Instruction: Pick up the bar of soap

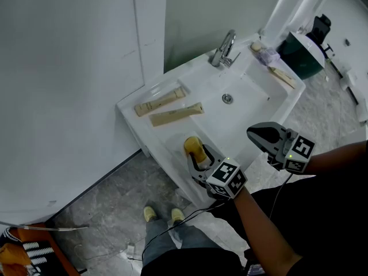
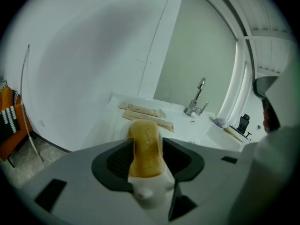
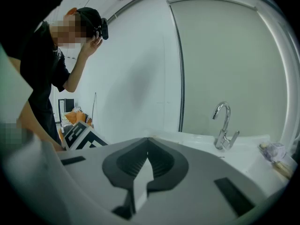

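Note:
A yellow-brown bar of soap [image 1: 193, 146] stands on its narrow edge on the near left ledge of the white sink [image 1: 261, 105]. My left gripper [image 1: 198, 154] reaches it from the near side, jaws open, one on each side of the bar. In the left gripper view the soap [image 2: 146, 149] fills the gap between the dark ribbed pads [image 2: 117, 161] of the left gripper [image 2: 146, 137], its top poking out past the tips. My right gripper [image 1: 252, 133] hovers over the sink's near right rim, shut and empty; in its own view the right gripper [image 3: 148, 140] has its pads together.
Two beige tubes [image 1: 161, 102] [image 1: 176, 115] lie on the ledge behind the soap. A chrome tap [image 1: 225, 48] stands at the back, the drain [image 1: 227, 98] in the basin. Small toiletries [image 1: 268, 55] sit at the far right corner. A person [image 3: 51, 55] stands to the left.

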Action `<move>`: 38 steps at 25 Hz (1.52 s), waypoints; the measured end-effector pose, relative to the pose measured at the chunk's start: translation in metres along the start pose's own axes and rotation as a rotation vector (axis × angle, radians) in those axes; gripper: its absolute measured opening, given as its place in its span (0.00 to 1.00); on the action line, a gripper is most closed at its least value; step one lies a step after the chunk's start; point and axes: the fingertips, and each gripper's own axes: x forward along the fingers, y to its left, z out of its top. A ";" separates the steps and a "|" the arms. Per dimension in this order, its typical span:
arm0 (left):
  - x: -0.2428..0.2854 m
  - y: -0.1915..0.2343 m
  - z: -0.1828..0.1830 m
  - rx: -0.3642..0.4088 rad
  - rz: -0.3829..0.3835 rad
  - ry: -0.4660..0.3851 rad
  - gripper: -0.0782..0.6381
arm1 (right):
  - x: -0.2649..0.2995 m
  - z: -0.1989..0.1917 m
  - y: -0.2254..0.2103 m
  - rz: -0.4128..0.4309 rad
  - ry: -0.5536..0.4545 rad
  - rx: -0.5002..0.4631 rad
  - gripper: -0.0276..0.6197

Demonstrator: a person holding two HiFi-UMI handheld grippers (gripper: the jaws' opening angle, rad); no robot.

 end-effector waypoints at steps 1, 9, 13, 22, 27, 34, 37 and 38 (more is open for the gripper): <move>0.001 0.000 0.000 0.004 0.002 0.000 0.36 | 0.000 0.000 -0.001 -0.001 0.000 -0.005 0.05; 0.007 0.002 -0.005 0.027 0.029 0.016 0.36 | -0.002 -0.003 -0.010 -0.024 0.010 -0.012 0.05; 0.007 0.002 -0.003 0.028 0.049 0.015 0.36 | 0.000 -0.005 -0.010 -0.019 0.009 -0.006 0.05; 0.008 0.003 -0.001 0.032 0.090 0.022 0.36 | 0.002 -0.009 -0.010 -0.002 0.026 0.004 0.05; 0.009 0.003 -0.002 0.027 0.119 0.032 0.36 | 0.006 -0.004 -0.011 -0.009 0.012 0.011 0.05; 0.013 0.004 -0.005 0.002 0.098 0.051 0.36 | 0.004 -0.004 -0.010 -0.006 0.003 0.030 0.05; 0.013 0.003 -0.003 -0.024 0.070 0.026 0.36 | 0.003 -0.001 -0.011 -0.007 -0.005 0.047 0.05; 0.013 0.004 -0.002 -0.022 0.065 0.023 0.36 | 0.003 0.000 -0.010 -0.006 -0.008 0.053 0.05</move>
